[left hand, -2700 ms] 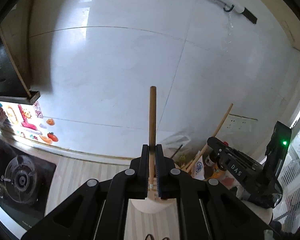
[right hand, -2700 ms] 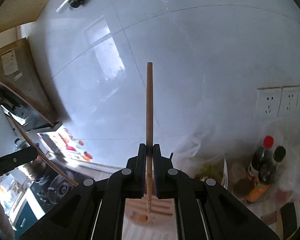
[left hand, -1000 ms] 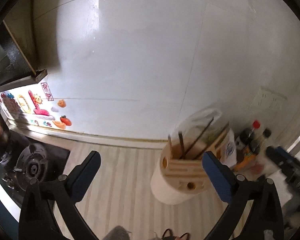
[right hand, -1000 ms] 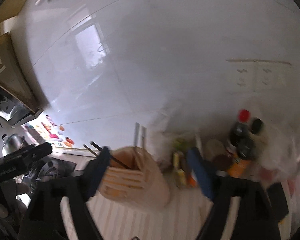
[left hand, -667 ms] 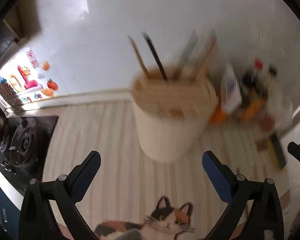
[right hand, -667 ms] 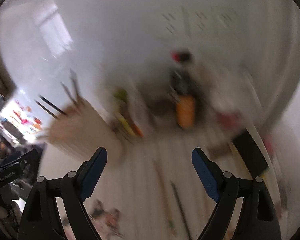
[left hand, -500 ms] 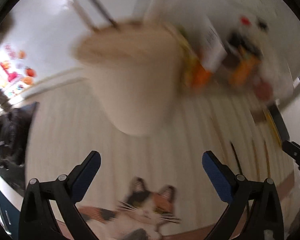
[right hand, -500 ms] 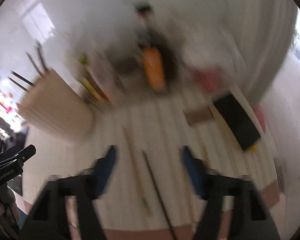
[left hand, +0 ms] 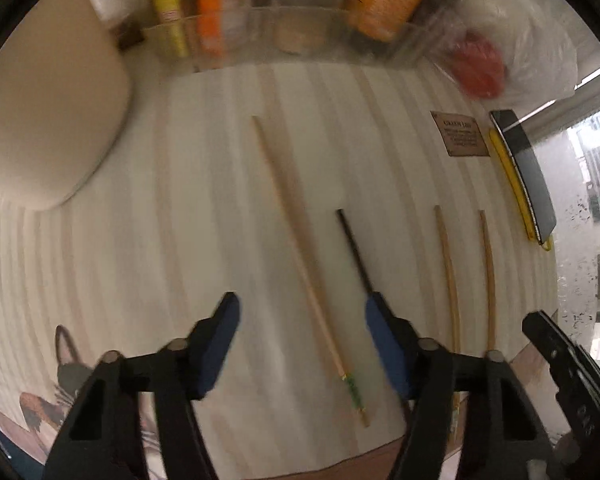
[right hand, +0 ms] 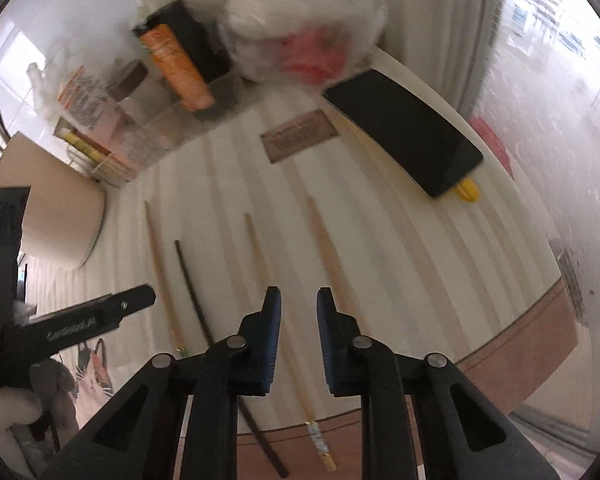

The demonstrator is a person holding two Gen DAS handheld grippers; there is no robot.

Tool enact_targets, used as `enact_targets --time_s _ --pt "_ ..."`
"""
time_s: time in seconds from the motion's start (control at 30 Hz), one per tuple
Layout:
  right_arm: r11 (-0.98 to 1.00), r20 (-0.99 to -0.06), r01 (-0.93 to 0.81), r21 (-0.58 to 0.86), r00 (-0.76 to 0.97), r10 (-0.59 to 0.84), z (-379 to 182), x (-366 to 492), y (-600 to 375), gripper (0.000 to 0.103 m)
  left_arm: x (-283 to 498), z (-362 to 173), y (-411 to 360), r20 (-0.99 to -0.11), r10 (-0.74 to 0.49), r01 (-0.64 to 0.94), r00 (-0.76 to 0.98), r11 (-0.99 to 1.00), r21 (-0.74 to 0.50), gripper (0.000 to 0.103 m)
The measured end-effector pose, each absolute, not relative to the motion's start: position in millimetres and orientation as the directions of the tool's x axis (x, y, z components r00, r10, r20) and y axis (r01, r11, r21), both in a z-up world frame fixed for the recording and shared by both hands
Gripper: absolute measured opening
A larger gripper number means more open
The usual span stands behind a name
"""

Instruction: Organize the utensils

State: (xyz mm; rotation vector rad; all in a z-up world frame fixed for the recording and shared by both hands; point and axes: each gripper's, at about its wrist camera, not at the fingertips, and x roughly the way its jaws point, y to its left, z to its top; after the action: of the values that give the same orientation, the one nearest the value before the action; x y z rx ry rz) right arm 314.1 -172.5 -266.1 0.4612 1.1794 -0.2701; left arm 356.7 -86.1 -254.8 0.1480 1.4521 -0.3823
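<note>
My left gripper point(left hand: 302, 350) hangs over the striped counter mat point(left hand: 204, 208), pointing straight down, its jaws about half apart and just now closing in. Between the blue pads point(left hand: 216, 344) lies a pale chopstick with a green-banded end point(left hand: 300, 252); the pads do not touch it yet. A black chopstick point(left hand: 354, 250) runs under my right-hand pad, so I cannot see its near end.

My right gripper point(right hand: 298, 334) is tilted steeply down, its jaws narrow and also just closing, with nothing pinched. A light wooden chopstick point(right hand: 260, 264) passes beneath the gap, its patterned end showing below the fingers. Whether the pads are low enough to catch it, I cannot tell. Another wooden chopstick point(right hand: 330, 256) lies just beside it to the right.

So four chopsticks are left flat on the mat. Farther back stands the cream utensil holder point(right hand: 56, 208), with a few dark sticks poking from its top at the frame edge, so I judge part of the sorting done and these four pending.

Beyond are blurred condiment bottles point(right hand: 176, 52), a plastic bag point(right hand: 300, 12) and a dark phone-like slab point(right hand: 404, 128). The holder's slots are out of sight, motion smear softens everything, and a cat picture point(left hand: 66, 380) on the mat is cut off.
</note>
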Motion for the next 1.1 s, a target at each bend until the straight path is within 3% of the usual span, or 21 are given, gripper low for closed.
enact_targets --time_s 0.07,0.13,0.37,0.6,0.9,1.0,1.07,1.1 --pt "0.870 -0.933 0.446 0.212 0.356 0.045 -270.9 311.8 -177.8 0.019 357.2 -260.1 -93.2 -0.990 -0.120 0.350 0.074 0.933 -0.087 0.014" --pt "0.866 -0.935 0.452 0.213 0.352 0.047 -273.3 310.7 -180.9 0.020 357.1 -267.5 -96.0 -0.992 -0.108 0.344 0.058 0.935 -0.082 0.006" --pt "0.865 -0.931 0.433 0.254 0.351 0.097 -270.8 314.4 -181.2 0.020 347.1 -260.5 -68.2 -0.992 -0.099 0.352 0.081 0.934 -0.065 0.004" --pt "0.935 -0.946 0.224 0.275 0.239 0.221 -284.8 353.7 -116.2 0.020 323.1 -255.3 20.6 -0.996 -0.047 0.277 0.074 0.961 -0.024 0.004" --pt "0.976 -0.981 0.106 0.193 0.047 0.189 -324.5 381.0 -56.3 0.019 293.2 -248.8 110.3 -0.997 -0.049 0.125 0.064 0.991 -0.041 0.004" --pt "0.984 -0.987 0.083 0.156 0.059 0.152 -323.2 378.5 -43.3 0.018 288.3 -249.4 128.2 -0.995 -0.079 0.101 0.057 0.992 -0.073 0.004" --pt "0.970 -0.974 0.088 0.225 0.022 0.224 -326.4 376.6 -32.4 0.007 288.4 -249.5 132.4 -0.995 -0.091 0.103 0.047 0.991 -0.086 0.004" --pt "0.962 -0.967 0.103 0.253 0.000 0.254 -328.5 374.0 -26.8 0.007 291.3 -246.2 143.0 -0.995 -0.092 0.106 0.044 0.991 -0.087 0.005"
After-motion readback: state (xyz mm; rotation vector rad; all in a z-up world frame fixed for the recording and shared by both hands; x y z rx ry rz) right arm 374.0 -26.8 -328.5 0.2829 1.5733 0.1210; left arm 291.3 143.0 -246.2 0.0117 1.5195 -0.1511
